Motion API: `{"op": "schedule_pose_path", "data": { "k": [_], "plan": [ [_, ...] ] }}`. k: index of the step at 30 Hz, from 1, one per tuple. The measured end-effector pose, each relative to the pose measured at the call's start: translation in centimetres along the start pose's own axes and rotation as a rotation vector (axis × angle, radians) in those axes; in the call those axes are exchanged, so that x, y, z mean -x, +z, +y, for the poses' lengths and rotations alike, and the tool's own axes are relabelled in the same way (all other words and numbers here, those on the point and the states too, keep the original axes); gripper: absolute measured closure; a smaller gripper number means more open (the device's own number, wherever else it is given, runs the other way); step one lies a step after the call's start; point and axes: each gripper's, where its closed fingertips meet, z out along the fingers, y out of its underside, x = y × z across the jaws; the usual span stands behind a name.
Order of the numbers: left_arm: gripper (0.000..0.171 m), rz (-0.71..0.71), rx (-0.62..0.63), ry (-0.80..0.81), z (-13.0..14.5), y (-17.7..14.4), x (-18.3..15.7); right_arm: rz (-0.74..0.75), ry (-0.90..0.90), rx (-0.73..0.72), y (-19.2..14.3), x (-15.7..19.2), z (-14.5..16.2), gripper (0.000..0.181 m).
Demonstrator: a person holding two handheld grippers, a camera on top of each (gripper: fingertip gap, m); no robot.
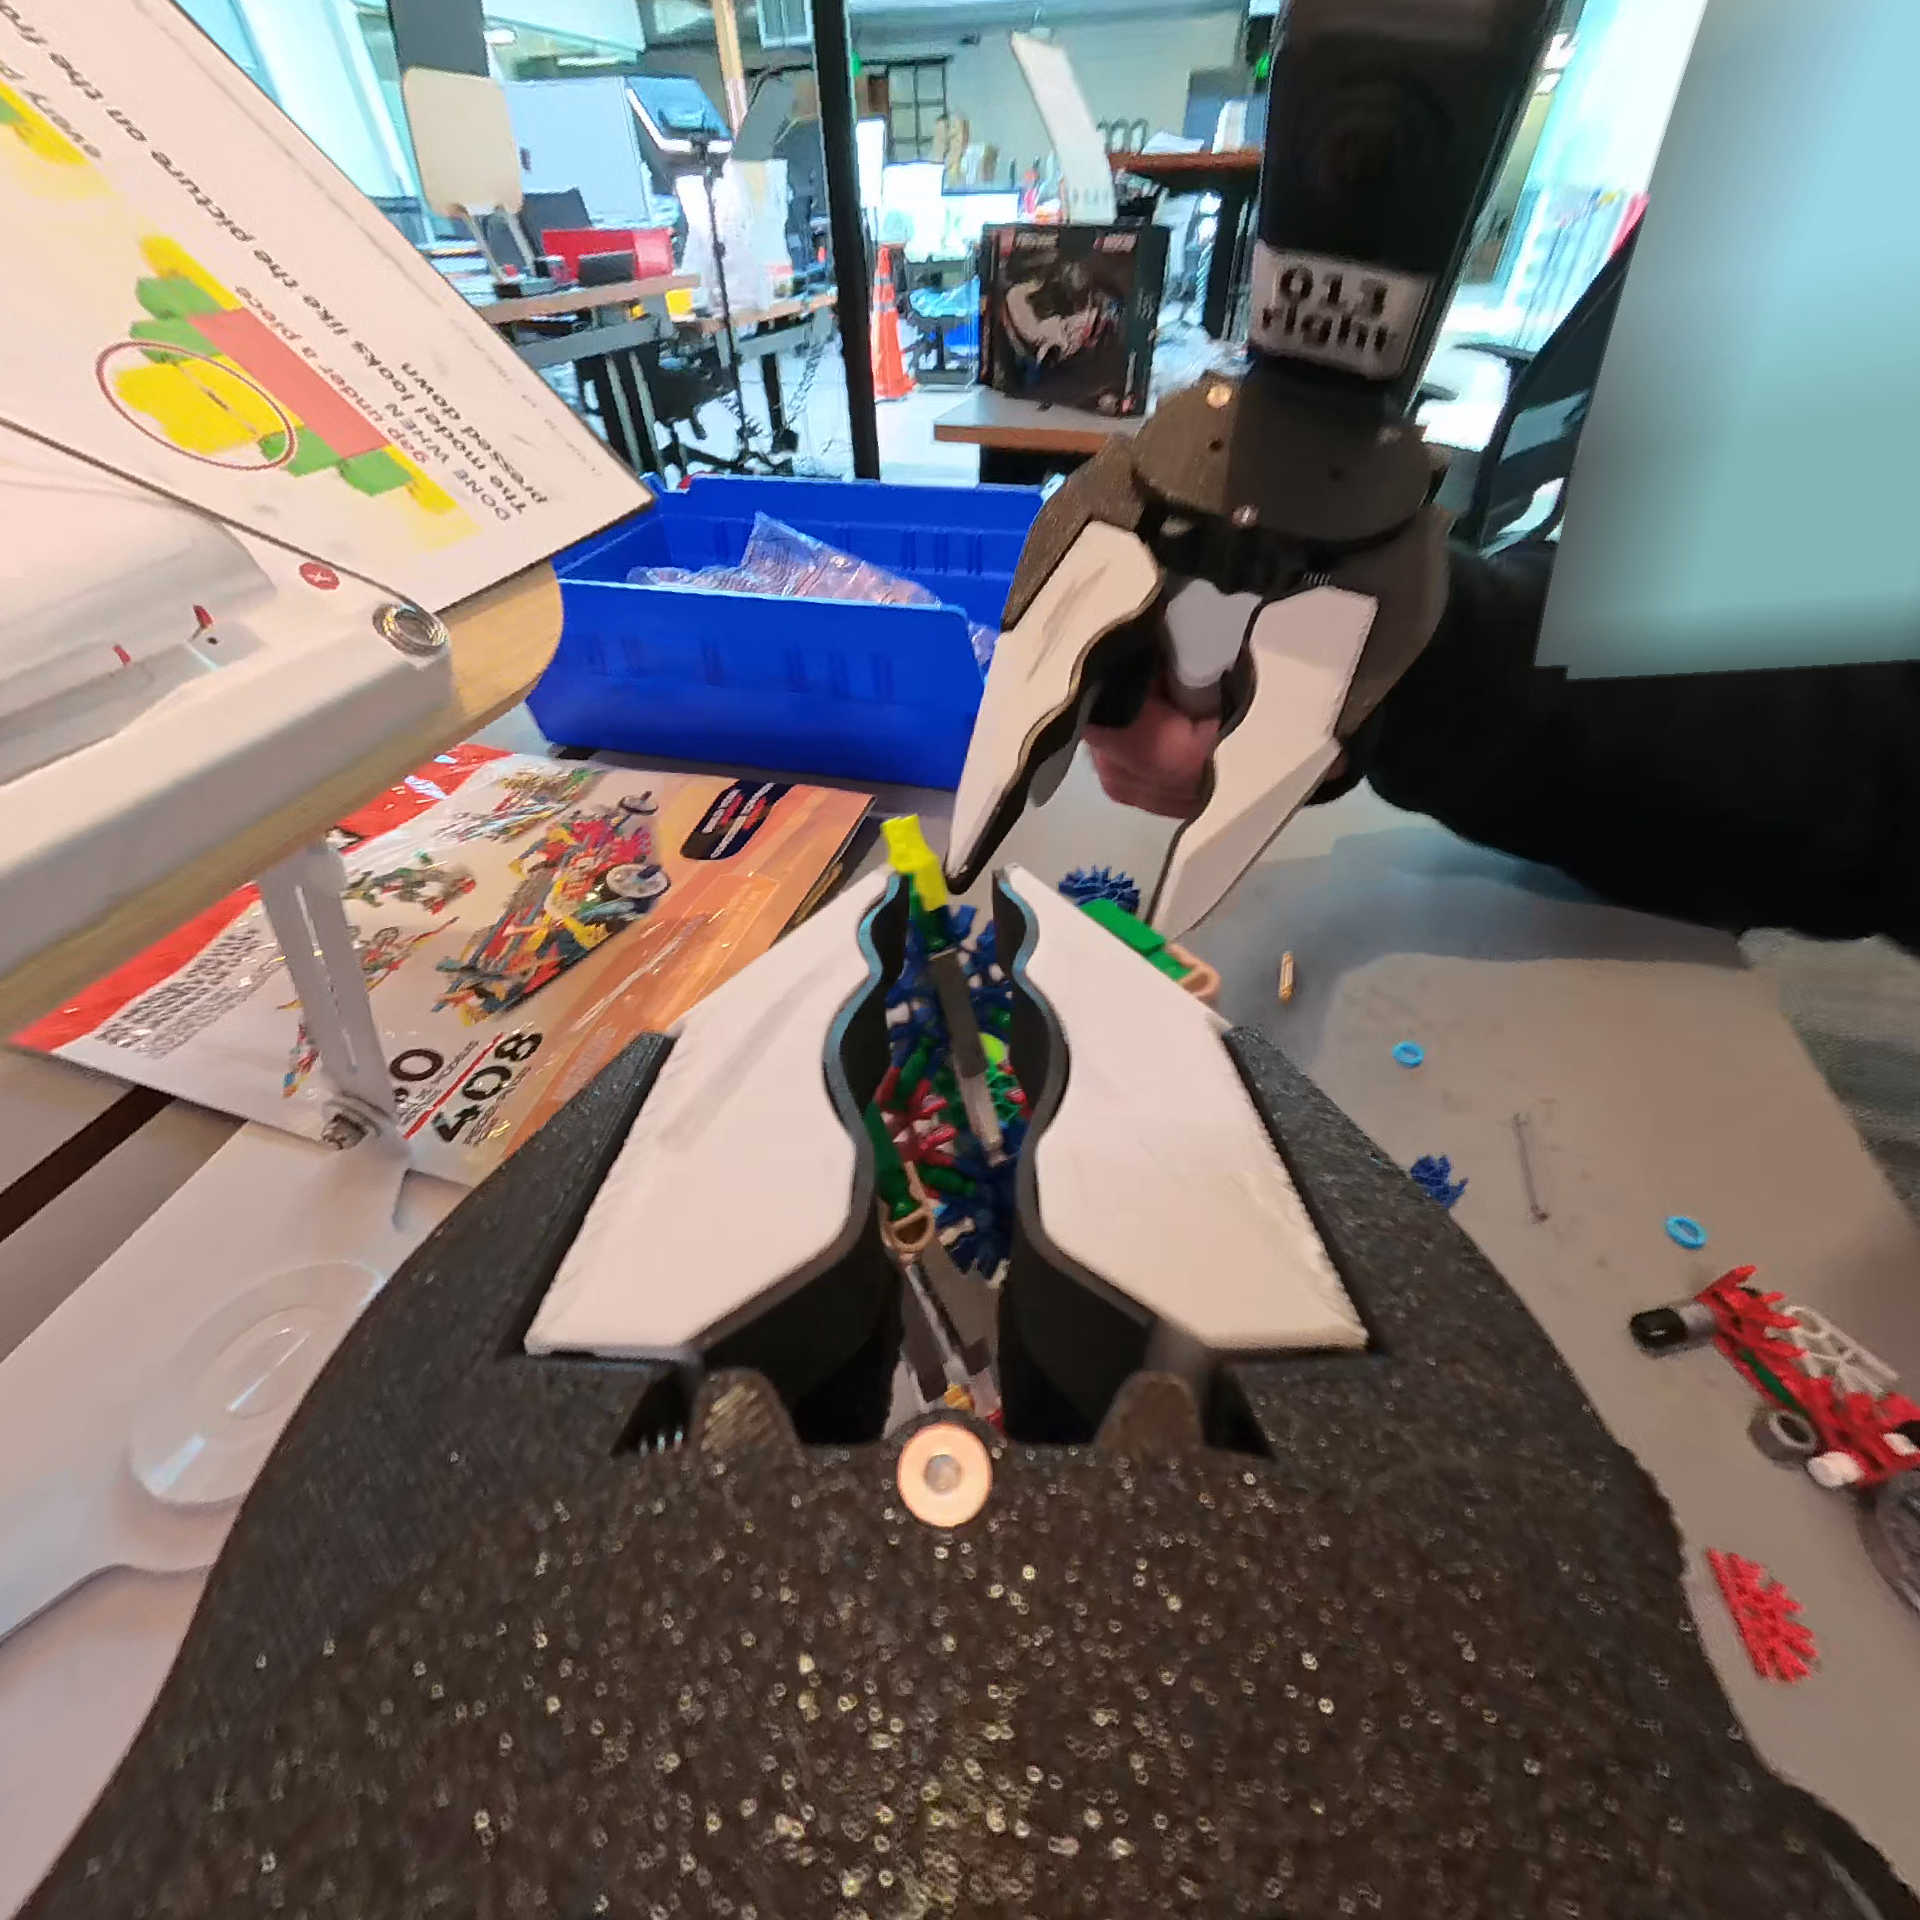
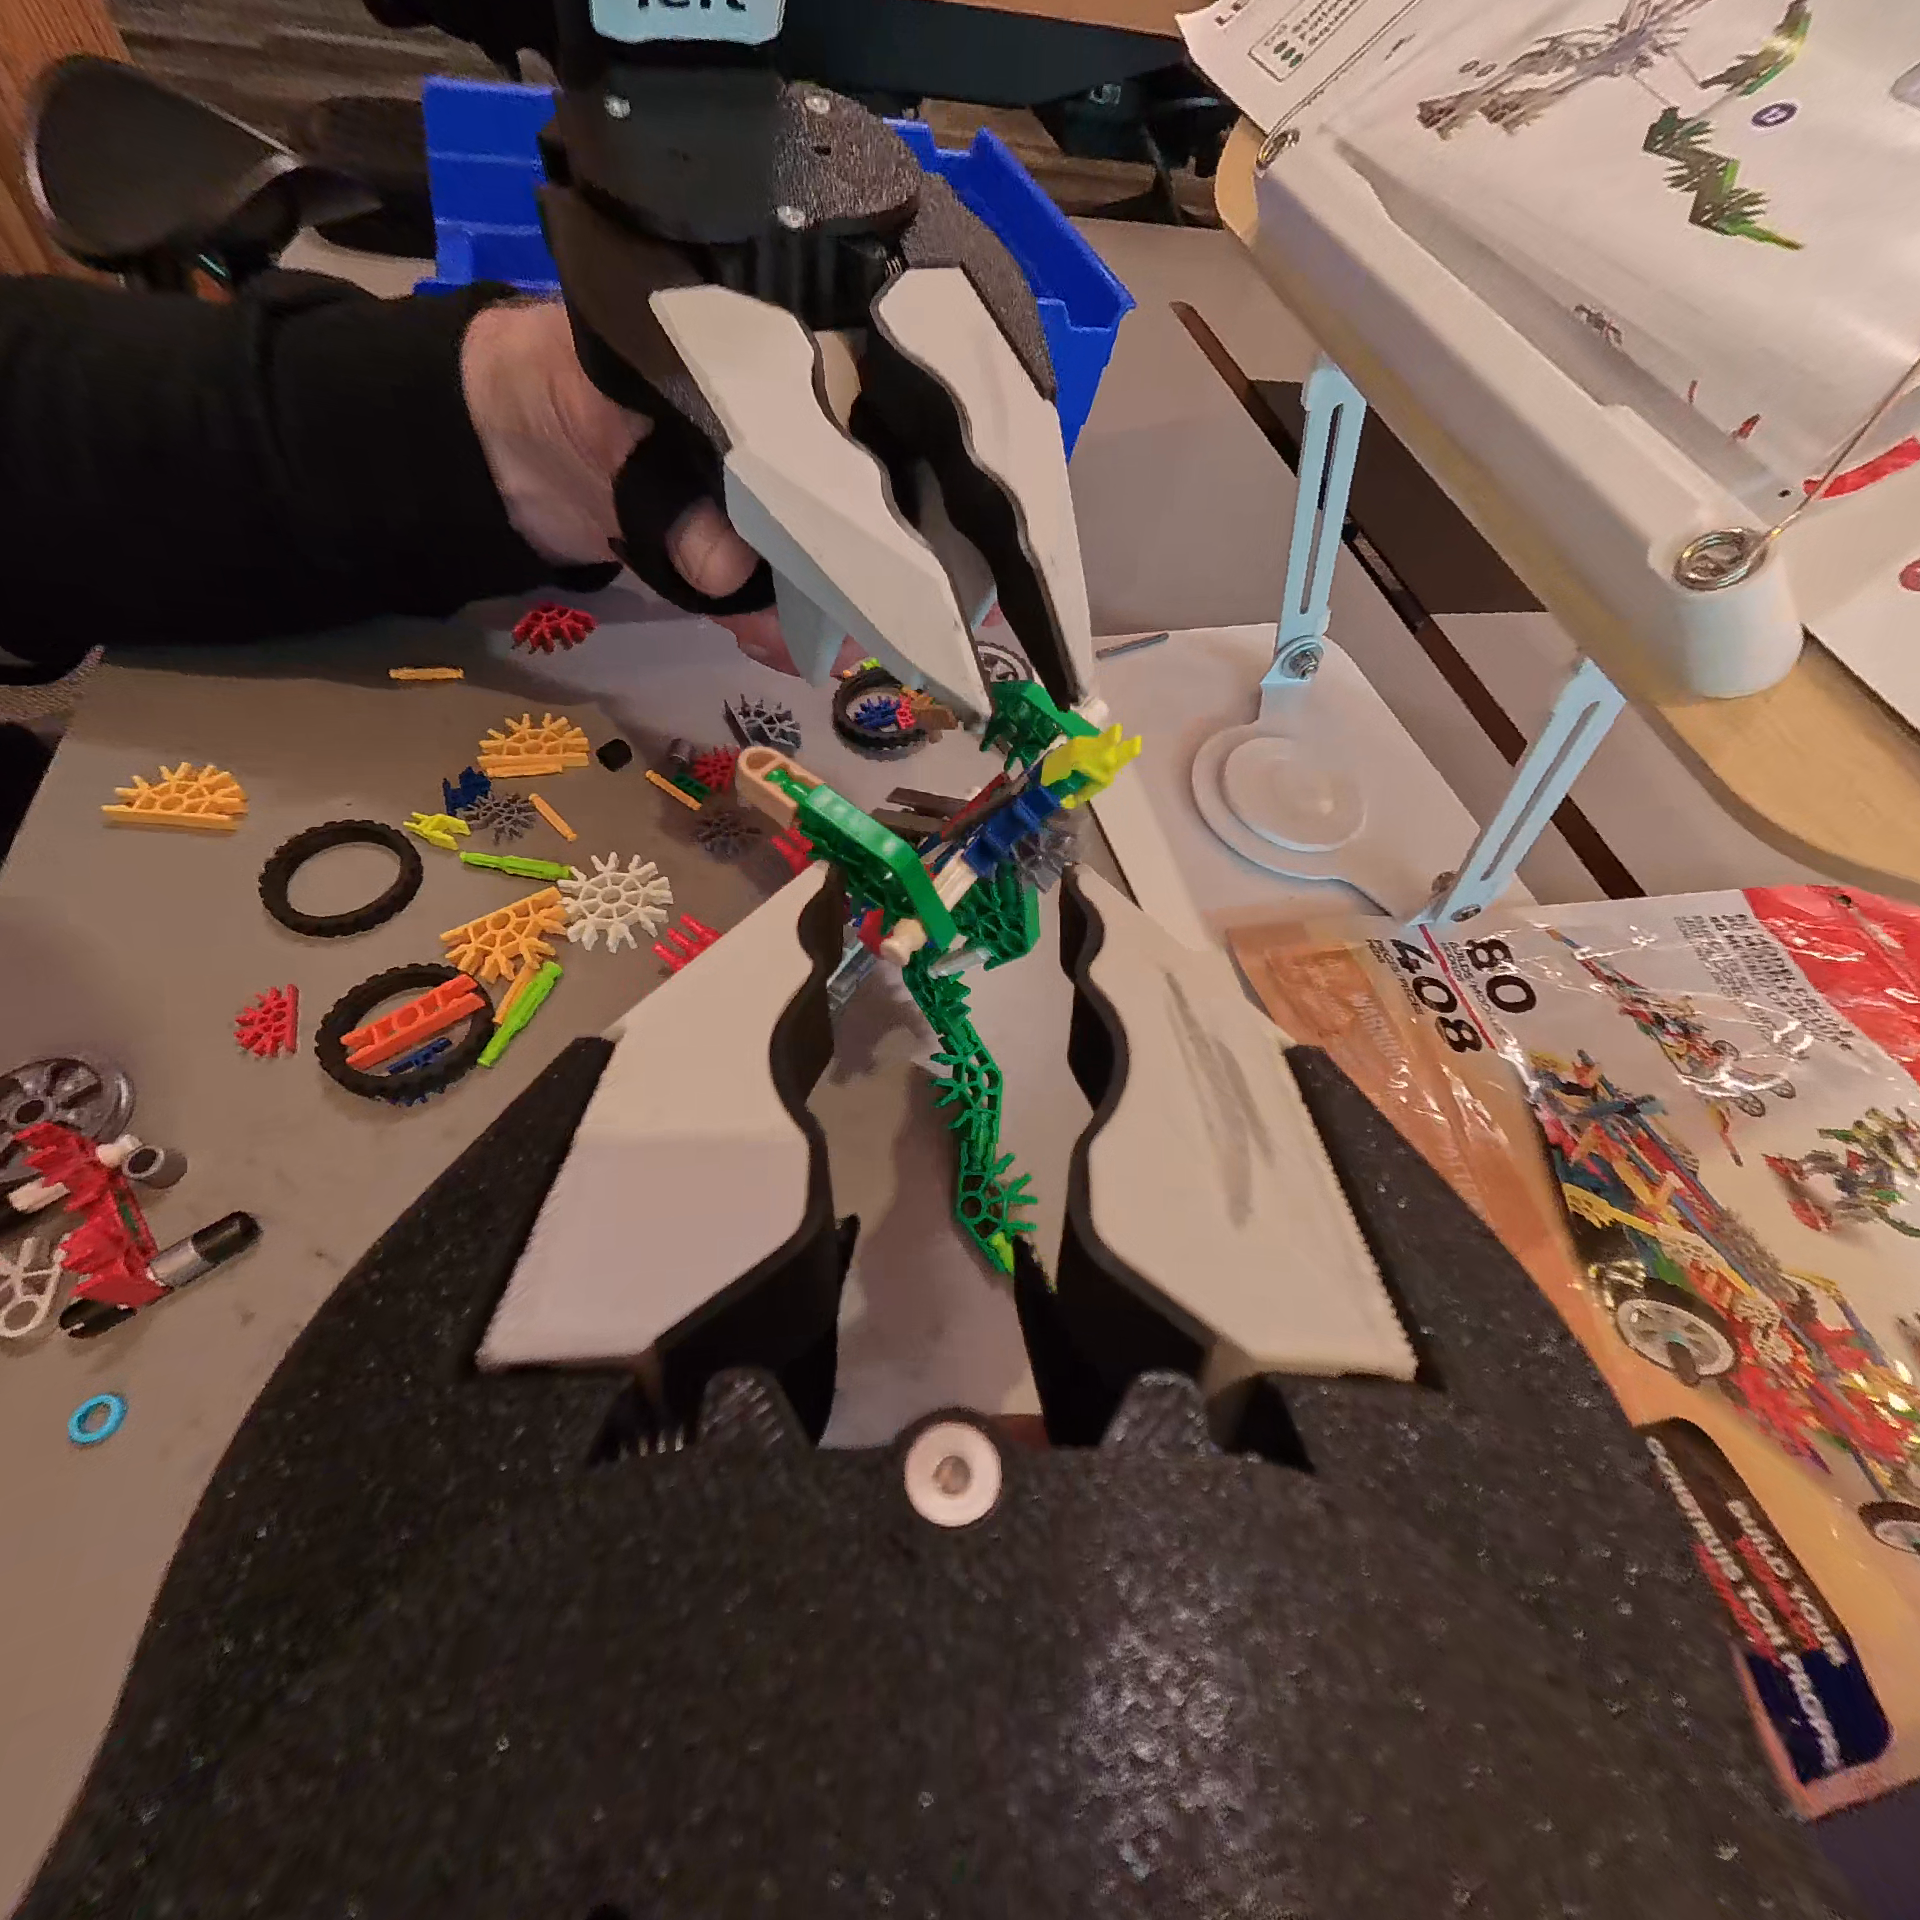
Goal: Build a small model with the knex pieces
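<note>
A small model of green, blue, yellow and red rod-and-connector pieces (image 2: 977,935) is held up over the grey table. My left gripper (image 1: 948,883) is shut on it, and the model (image 1: 935,1101) fills the gap between the fingers with a yellow connector (image 1: 914,862) sticking out past the tips. In the right wrist view the left gripper (image 2: 1034,712) pinches the model's upper green and yellow end. My right gripper (image 2: 951,878) is open, its fingers either side of the model's green tail. In the left wrist view the right gripper (image 1: 1070,899) has one fingertip close beside the yellow connector.
A blue bin (image 1: 758,665) stands behind. A white instruction stand (image 1: 208,665) overhangs the left side. A printed parts bag (image 2: 1662,1091) lies under it. Loose connectors and black tyres (image 2: 341,878) are scattered on the table, with a small red model (image 1: 1808,1382) nearby. Less than 4 cm separates the two grippers' tips.
</note>
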Motion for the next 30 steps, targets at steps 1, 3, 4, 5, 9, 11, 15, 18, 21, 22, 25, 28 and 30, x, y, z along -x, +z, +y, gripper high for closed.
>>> {"op": "schedule_pose_path", "data": {
  "k": [1, 3, 4, 5, 9, 11, 15, 18, 21, 22, 25, 28, 30],
  "plan": [
    [0.159, -0.007, 0.008, 0.007, 0.2, 0.1, 0.0, -0.014, 0.016, -0.01, 0.0, 0.1, -0.1, 0.14],
    [0.16, -0.005, 0.023, 0.009, 0.4, 0.3, -0.1, -0.044, 0.042, -0.021, 0.1, 0.4, -0.2, 0.14],
    [0.16, -0.008, 0.031, 0.012, 0.5, 0.3, -0.1, -0.052, 0.041, -0.017, 0.2, 0.6, -0.1, 0.14],
    [0.16, -0.01, 0.035, 0.016, 0.6, 0.4, -0.1, -0.062, 0.037, -0.015, 0.2, 0.8, -0.1, 0.14],
    [0.16, -0.013, 0.034, 0.015, 0.7, 0.6, -0.1, -0.074, 0.079, -0.071, -0.3, 0.4, -0.8, 0.14],
    [0.16, -0.016, 0.033, 0.011, 0.7, 0.8, -0.1, -0.075, 0.143, -0.131, -0.8, -0.5, -1.3, 0.14],
    [0.16, -0.029, 0.033, 0.014, 0.8, 1.1, -0.1, -0.066, 0.28, -0.247, -1.3, -2.5, -2.0, 0.143],
    [0.161, -0.03, 0.025, 0.014, 0.7, 1.2, -0.2, -0.054, 0.299, -0.242, -0.3, -2.9, -1.4, 0.147],
    [0.167, -0.049, 0.034, 0.016, 0.8, 1.2, 0.1, -0.053, 0.298, -0.248, 0.6, -2.7, -1.2, 0.158],
    [0.167, -0.048, 0.03, 0.011, 0.8, 1.2, 0.2, -0.053, 0.304, -0.255, 0.6, -2.8, -1.2, 0.158],
    [0.168, -0.032, 0.015, -0.009, 0.7, 1.2, 0.1, -0.077, 0.321, -0.273, 0.6, -2.7, -1.3, 0.158],
    [0.169, -0.02, 0.013, -0.019, 0.8, 1.2, 0.0, -0.113, 0.35, -0.291, 0.6, -2.6, -1.3, 0.16],
    [0.171, -0.007, 0.005, -0.038, 0.8, 1.1, 0.0, -0.13, 0.368, -0.305, 0.8, -2.5, -1.4, 0.164]
  ]
}}
